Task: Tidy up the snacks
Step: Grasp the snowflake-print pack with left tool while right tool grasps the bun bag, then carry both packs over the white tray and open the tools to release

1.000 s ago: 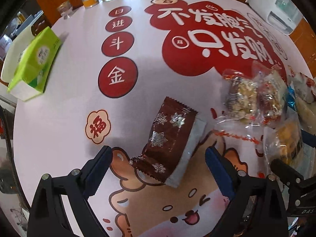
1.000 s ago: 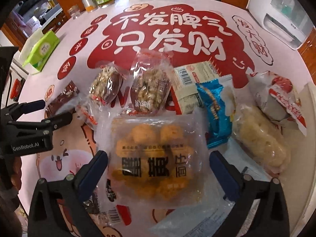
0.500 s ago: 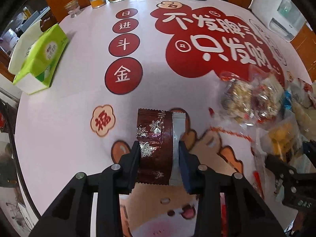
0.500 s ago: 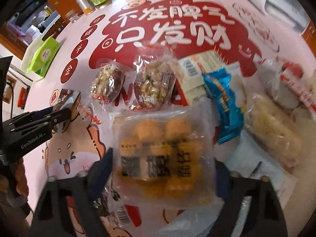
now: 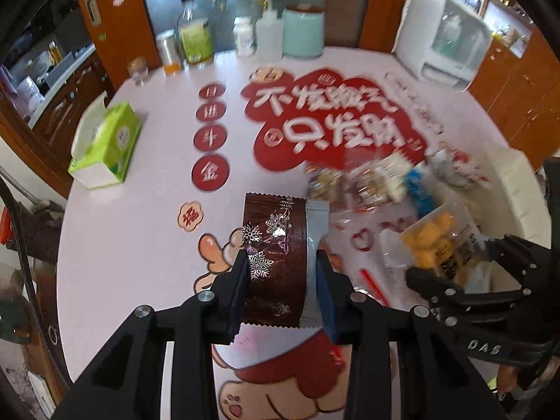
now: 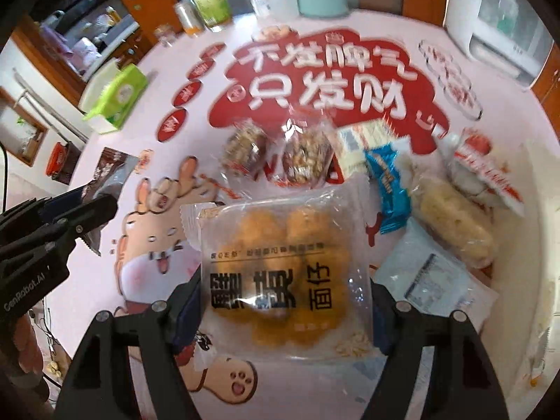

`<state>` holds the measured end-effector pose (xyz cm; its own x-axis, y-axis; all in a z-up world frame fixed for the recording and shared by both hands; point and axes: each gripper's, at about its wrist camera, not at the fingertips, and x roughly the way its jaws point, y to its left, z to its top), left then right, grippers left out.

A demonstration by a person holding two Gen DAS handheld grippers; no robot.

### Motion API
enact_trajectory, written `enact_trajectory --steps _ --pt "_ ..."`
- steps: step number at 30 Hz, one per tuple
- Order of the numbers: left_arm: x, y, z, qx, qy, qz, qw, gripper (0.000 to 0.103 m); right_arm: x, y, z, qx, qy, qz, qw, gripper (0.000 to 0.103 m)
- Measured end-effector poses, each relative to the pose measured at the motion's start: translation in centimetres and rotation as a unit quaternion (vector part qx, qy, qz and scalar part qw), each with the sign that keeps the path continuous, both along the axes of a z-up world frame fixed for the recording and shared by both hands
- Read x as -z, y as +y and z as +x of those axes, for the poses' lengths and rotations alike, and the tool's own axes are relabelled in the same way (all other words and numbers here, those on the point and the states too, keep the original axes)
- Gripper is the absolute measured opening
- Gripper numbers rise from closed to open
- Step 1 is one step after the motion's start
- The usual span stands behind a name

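1. The left gripper (image 5: 281, 290) was clamped on a brown packet (image 5: 276, 252) with silver snowflakes; its pads pressed both long edges, and the packet hung clear of the table (image 5: 140, 245) at the frame's centre.
2. The right gripper (image 6: 285, 306) had just been closing and gripped a clear bun bag (image 6: 280, 273) by its sides, low in the centre of its view.
3. In the left view the right gripper showed at the lower right with the yellow buns in it.
4. In the right view the left gripper and the brown packet sat at the left edge.
5. Above the bun bag lay two nut packs (image 6: 276, 155), side by side on the red lettering.
6. To their right lay a white-and-red box (image 6: 357, 147), a blue packet (image 6: 388, 189), a pale roll (image 6: 455, 220) and a red-and-white wrapper (image 6: 483, 171), crowded together.
7. A white flat packet (image 6: 430, 290) lay at the lower right.
8. A green tissue box (image 5: 105, 147) stood at the left of the table, well apart from the snacks.
9. Bottles and jars (image 5: 217, 42) stood along the far edge, with a white appliance (image 5: 444, 38) at the upper right.
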<state>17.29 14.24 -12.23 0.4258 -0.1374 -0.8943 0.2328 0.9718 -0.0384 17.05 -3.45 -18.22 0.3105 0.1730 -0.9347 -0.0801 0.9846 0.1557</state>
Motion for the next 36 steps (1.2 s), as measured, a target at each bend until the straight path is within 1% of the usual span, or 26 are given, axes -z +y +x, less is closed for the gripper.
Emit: enact_trajectory --steps 5,9,13,17,23,28,32,36 --pt "-4.2 -2.7 -2.1 0.010 -0.039 -0.023 0.9989 0.034 -3.9 -1.1 -2.8 0.000 -0.054 -0.002 0.999 0.076" --pt "-6.7 -5.5 -3.6 0.025 -0.060 -0.032 0.9974 0.034 -6.8 -3.3 -4.8 0.008 -0.093 -0.007 0.996 0.076" --pt "-8.7 -9.8 -5.0 0.048 -0.074 -0.041 0.9952 0.034 -9.1 -6.8 -6.8 0.021 -0.116 -0.004 0.993 0.077" --pt "-10.0 -15.5 -6.4 0.078 -0.085 -0.051 0.9920 0.034 -10.9 -11.4 -8.6 0.045 -0.133 -0.002 0.990 0.077" --pt "-10.4 -23.8 -8.1 0.106 -0.084 -0.063 0.9888 0.034 -13.3 -19.0 -11.0 0.080 -0.163 -0.018 0.983 0.077" --pt "-10.2 -29.9 -9.2 0.120 -0.080 -0.070 0.9871 0.034 -13.9 -25.3 -12.6 0.106 -0.171 -0.028 0.979 0.077" --pt "-9.9 -33.6 -9.8 0.125 -0.076 -0.073 0.9865 0.034 -13.8 -29.4 -13.3 0.123 -0.167 -0.030 0.978 0.077" --pt "-9.5 -36.0 -9.9 0.125 -0.067 -0.073 0.9871 0.034 -13.7 -32.9 -13.4 0.137 -0.164 -0.030 0.976 0.077"
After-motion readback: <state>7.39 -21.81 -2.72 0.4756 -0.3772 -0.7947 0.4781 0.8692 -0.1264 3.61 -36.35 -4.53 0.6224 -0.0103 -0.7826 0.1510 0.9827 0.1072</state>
